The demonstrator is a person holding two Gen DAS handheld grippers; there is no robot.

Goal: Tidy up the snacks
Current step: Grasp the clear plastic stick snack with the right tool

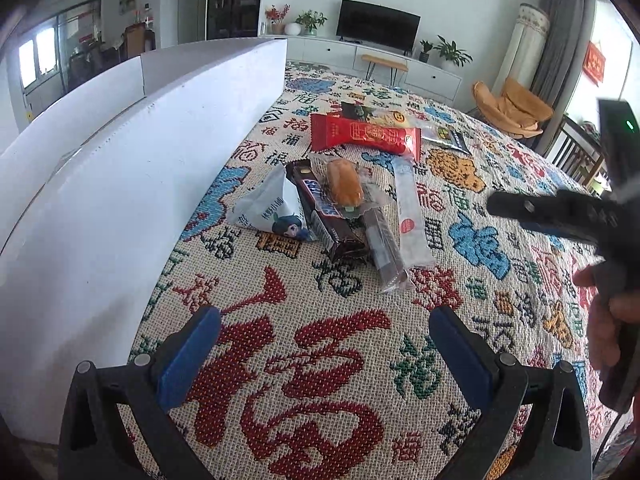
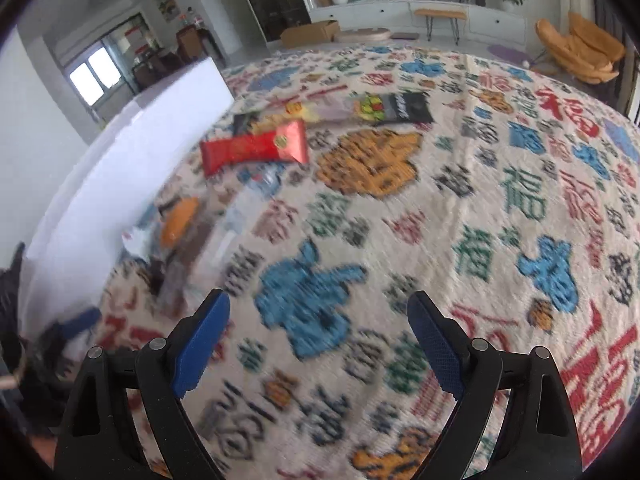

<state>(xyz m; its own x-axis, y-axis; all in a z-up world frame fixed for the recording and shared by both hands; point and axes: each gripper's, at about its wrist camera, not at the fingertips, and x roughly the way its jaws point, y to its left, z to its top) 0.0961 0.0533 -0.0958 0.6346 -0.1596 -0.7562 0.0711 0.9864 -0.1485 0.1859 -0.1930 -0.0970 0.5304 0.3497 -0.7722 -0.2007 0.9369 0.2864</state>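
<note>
Here both tongs [image 1: 324,344] [image 2: 318,334] gape empty before mixed wrapped snacks [image 1: 344,188] on patterned cloth [image 1: 320,360].

Snacks scattered flat on a woven cloth with red, blue and green characters, beside a long white box [image 1: 132,168].

- Red wrapper [image 1: 365,136] with gold print, crosswise, farthest group.
- Behind it, touching: a dark-and-yellow packet [image 1: 376,115], then a black packet [image 1: 450,137] to the right.
- White triangular pouch [image 1: 270,210] with a cartoon figure, nearest the box.
- Brown chocolate bar [image 1: 326,212], lengthwise, overlapping the pouch.
- Clear-wrapped orange bun [image 1: 345,188], leaning on the bar.
- Dark stick in clear wrap [image 1: 382,248], alongside.
- Long white sachet [image 1: 410,212], rightmost, lengthwise.
</note>
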